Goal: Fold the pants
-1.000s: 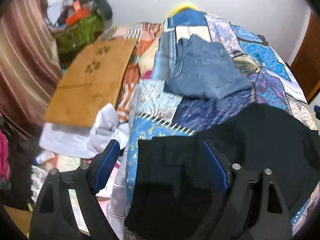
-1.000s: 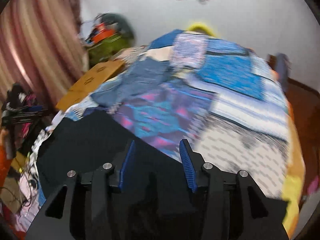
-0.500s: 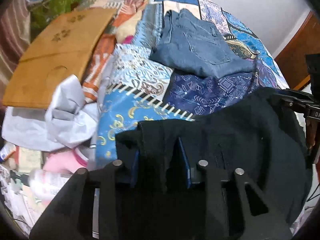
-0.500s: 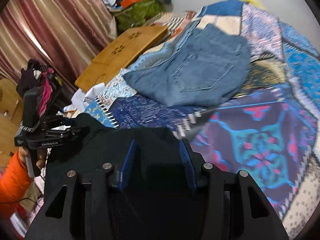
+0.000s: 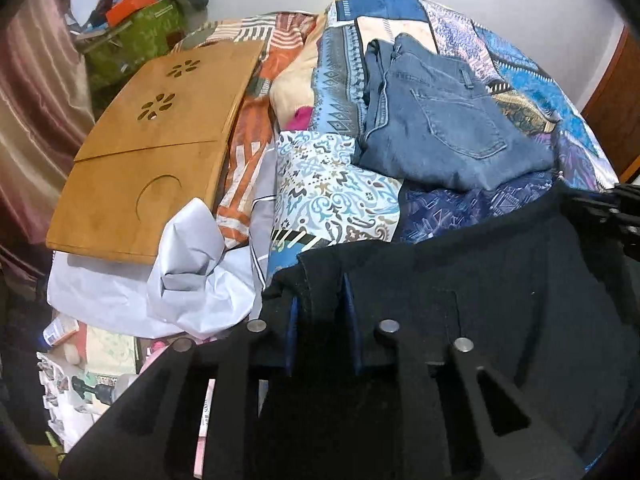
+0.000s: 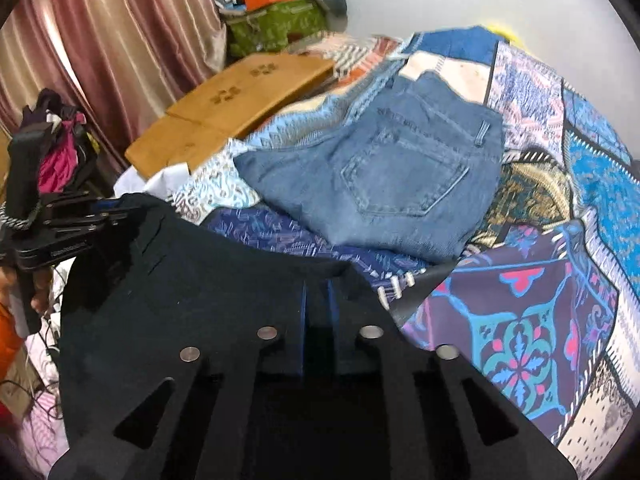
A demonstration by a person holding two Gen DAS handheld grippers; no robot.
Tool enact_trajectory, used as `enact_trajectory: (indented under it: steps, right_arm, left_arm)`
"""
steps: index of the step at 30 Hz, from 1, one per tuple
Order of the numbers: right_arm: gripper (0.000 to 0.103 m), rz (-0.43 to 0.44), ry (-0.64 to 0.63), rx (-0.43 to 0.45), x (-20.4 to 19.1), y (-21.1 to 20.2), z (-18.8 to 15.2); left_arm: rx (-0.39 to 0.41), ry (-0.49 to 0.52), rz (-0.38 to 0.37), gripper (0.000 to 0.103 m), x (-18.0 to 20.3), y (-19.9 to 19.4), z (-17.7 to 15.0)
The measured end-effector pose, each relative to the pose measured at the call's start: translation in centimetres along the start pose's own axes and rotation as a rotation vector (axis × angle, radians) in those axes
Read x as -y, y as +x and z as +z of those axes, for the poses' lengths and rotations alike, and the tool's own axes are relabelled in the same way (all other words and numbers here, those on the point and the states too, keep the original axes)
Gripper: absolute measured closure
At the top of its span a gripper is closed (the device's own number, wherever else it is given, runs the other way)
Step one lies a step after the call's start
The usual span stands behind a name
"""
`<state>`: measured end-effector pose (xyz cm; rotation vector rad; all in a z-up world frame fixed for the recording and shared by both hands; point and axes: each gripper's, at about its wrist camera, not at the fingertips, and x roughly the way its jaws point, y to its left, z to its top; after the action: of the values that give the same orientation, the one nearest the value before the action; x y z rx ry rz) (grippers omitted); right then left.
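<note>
Black pants [image 5: 480, 300] lie spread on the near end of a patchwork bedspread [image 5: 332, 184]. My left gripper [image 5: 320, 312] sits at their left corner, jaws closing, with a fold of the black cloth pinched between the blue pads. In the right wrist view my right gripper [image 6: 318, 308] is at the opposite edge of the black pants [image 6: 180, 280], jaws closing with dark cloth between the pads. From that view the left gripper [image 6: 108, 212] shows at the far left, held by a hand. The right gripper [image 5: 580, 204] shows at the right edge of the left wrist view.
Folded blue jeans [image 6: 392, 184] lie further up the bed. A wooden lap tray [image 5: 160, 140] and crumpled white cloth [image 5: 188, 264] sit left of the bed, with a green bag [image 5: 140, 36] and a curtain [image 6: 100, 40] behind. Clutter covers the floor at lower left.
The left jaws went from wide apart to pinched on the pants' corner. The right gripper swung left over the black pants and its jaws narrowed onto the cloth.
</note>
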<state>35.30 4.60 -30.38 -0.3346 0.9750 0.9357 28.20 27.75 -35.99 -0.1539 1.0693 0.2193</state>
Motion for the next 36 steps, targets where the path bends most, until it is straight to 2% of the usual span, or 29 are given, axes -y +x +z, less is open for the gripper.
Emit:
enact_trajectory:
  steps: [3,5,8,12,14,17,21,24,28,29,32,34,36]
  right_arm:
    - [0.083,-0.016,0.0,0.02,-0.1,-2.0,-0.5]
    - [0.068,-0.034,-0.018,0.04,-0.2,-4.1,-1.3]
    - [0.066,-0.05,-0.05,0.08,-0.6,-8.0,-3.0]
    - [0.063,-0.079,-0.071,0.127,-1.7,-13.2,-6.6]
    - [0.063,-0.083,-0.068,0.14,-2.4,-14.6,-8.4]
    - [0.063,-0.087,-0.062,0.136,-3.6,-15.4,-11.4]
    - [0.063,-0.075,-0.068,0.112,-5.3,-14.9,-14.4]
    - [0.063,-0.068,-0.075,0.091,-6.2,-14.0,-15.8]
    - [0.063,-0.056,-0.08,0.062,-6.8,-12.6,-16.9]
    - [0.063,-0.052,-0.086,0.054,-6.9,-12.2,-16.9]
    - [0.063,-0.045,-0.112,0.025,-7.2,-10.8,-16.6]
    - [0.064,-0.037,-0.122,0.034,-7.1,-10.4,-16.1]
    - [0.08,-0.008,-0.102,0.036,-6.8,-10.2,-15.7]
  left_arm:
    - [0.027,0.015,0.003,0.079,0.4,-2.6,-0.5]
    - [0.063,0.048,0.007,0.078,1.0,-4.7,-1.0]
    - [0.109,0.117,-0.018,0.076,2.7,-9.0,-2.5]
    - [0.151,0.192,-0.065,0.055,5.7,-12.7,-5.5]
    - [0.155,0.237,-0.098,0.055,7.4,-13.9,-7.5]
    - [0.144,0.277,-0.122,0.054,9.4,-14.3,-10.0]
    - [0.081,0.317,-0.145,0.054,11.6,-12.6,-12.8]
    - [0.041,0.333,-0.168,0.054,12.7,-11.1,-13.9]
    - [0.036,0.351,-0.161,0.054,13.9,-10.0,-14.0]
    - [0.041,0.351,-0.163,0.057,14.0,-10.0,-13.8]
    - [0.044,0.36,-0.181,0.074,14.8,-10.0,-13.5]
    - [0.057,0.369,-0.163,0.079,15.2,-10.0,-13.6]
    - [0.066,0.361,-0.154,0.085,15.1,-10.4,-13.5]
